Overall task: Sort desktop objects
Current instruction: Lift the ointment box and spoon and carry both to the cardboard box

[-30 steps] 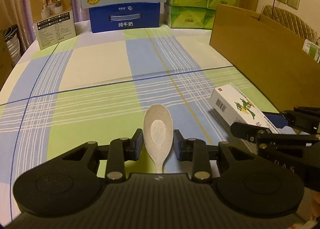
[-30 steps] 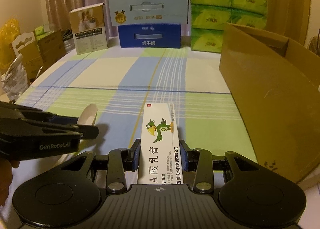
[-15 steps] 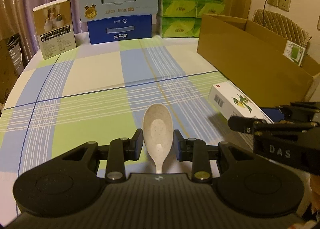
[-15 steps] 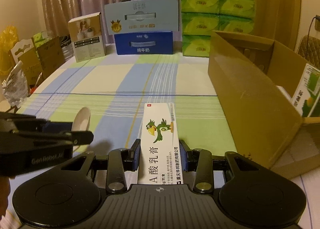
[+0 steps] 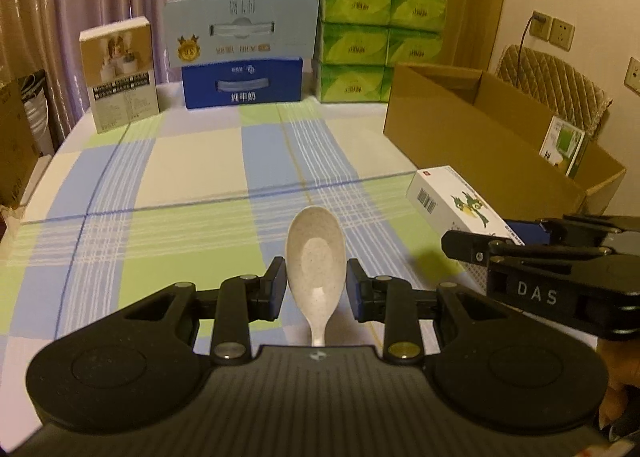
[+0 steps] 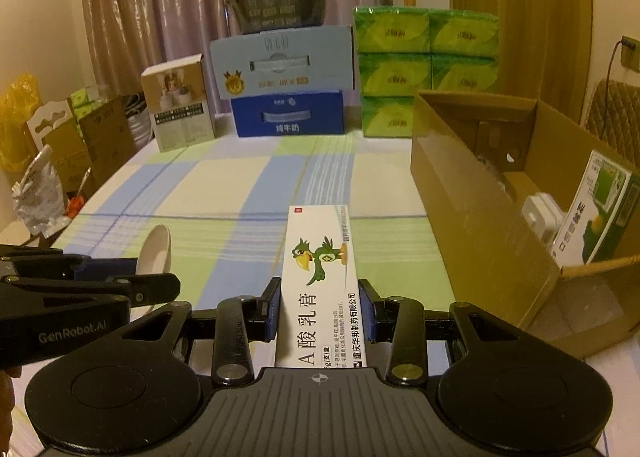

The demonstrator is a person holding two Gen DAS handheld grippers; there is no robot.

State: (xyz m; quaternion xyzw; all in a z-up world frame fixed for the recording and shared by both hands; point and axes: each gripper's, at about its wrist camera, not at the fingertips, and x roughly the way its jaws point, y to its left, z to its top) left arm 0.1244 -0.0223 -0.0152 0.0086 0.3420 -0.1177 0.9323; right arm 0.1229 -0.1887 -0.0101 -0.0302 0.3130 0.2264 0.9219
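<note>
**Both grippers loaded, box not reached yet**

Holding a speckled white spoon in the left gripper, pads clamped on the sides of the bowl where it narrows toward the handle, bowl pointing to 12 o'clock, handle running back under the gripper body. Looks lifted clear of the checked tablecloth (hard to be sure of height from a fisheye). Over at 3 o'clock in the same view, the white ointment carton with the green bird print, pinched across its width in the right gripper, jaws closed onto both long sides, far end sticking out toward 12.

Open cardboard box sitting at roughly 2 o'clock from the right gripper, already holding a green-and-white carton and a small white item. Probably the drop spot for both things, though that's a guess from the task.

Further out at 12 o'clock: milk cartons, green tissue packs, a small product box along the far edge.

Stuff that could go wrong:
- Spoon grip is on a curved, smooth surface, so could squirt forward or rotate if tilted or squeezed unevenly.
- Grippers riding close side by side, so swinging both toward the box at once risks a knock.
- Long carton overhang could clip the near box wall if carried in too low, twisting it in the pads.
</note>
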